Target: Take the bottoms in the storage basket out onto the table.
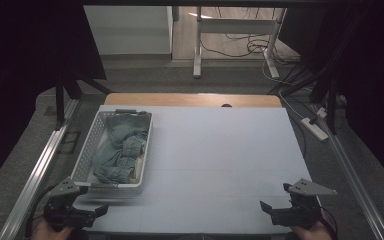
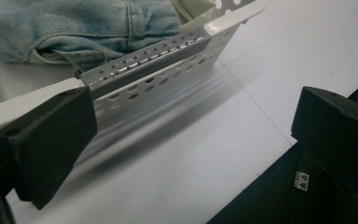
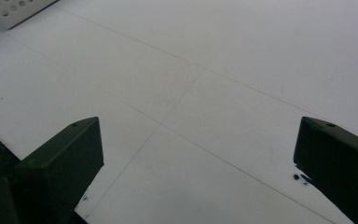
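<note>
Running lengthwise from the near edge toward the far edge, a white perforated basket (image 1: 91,145) sits on the left part of the white surface (image 1: 215,165), with crumpled blue denim clothing (image 1: 120,150) piled inside along the same axis. In the left gripper view the denim (image 2: 74,23) bulges over the basket's near short wall (image 2: 168,60), and a grey strip (image 2: 144,58) runs along that rim.

The left tongs (image 1: 96,200) hover at the near left corner of the surface, just beside the basket's near end; their jaws stand wide apart and grip nothing, one jaw close to the basket rim, though contact cannot be judged. The right tongs (image 1: 275,197) hover near the right front edge, well apart from the basket, jaws likewise spread wide and empty above bare surface marked with faint lines.

Beyond the surface a wooden strip (image 1: 190,100) edges the far side, with white desk legs (image 1: 197,45) and loose cables (image 1: 250,47) on the floor behind.
</note>
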Demonstrator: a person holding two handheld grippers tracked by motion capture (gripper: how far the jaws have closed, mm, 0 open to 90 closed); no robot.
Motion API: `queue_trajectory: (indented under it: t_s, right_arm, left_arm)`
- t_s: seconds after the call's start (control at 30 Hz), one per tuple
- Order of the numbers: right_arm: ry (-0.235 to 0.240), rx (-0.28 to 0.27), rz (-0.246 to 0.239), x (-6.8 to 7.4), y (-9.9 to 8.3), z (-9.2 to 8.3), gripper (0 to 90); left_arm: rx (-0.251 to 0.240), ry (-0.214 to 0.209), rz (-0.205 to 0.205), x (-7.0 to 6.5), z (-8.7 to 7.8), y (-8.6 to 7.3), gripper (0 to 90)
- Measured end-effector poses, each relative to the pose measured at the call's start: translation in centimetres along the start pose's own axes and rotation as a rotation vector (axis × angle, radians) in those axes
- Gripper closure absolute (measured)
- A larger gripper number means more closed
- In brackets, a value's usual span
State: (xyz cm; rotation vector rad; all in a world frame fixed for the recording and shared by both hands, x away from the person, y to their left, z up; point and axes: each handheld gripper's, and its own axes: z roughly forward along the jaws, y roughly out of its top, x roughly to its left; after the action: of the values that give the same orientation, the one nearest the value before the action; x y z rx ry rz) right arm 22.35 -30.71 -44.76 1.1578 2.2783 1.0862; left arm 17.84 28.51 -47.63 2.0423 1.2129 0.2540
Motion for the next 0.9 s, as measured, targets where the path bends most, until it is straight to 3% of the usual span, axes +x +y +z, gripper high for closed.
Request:
queue_trajectory:
  t_s: [0.9]
  right_arm:
    - [0.013, 0.054, -0.062, 0.60, 0.15, 0.51, 1.8]
  left_arm:
    - [-0.018, -0.083, -0.023, 0.45, -0.07, 0.07, 0.0]
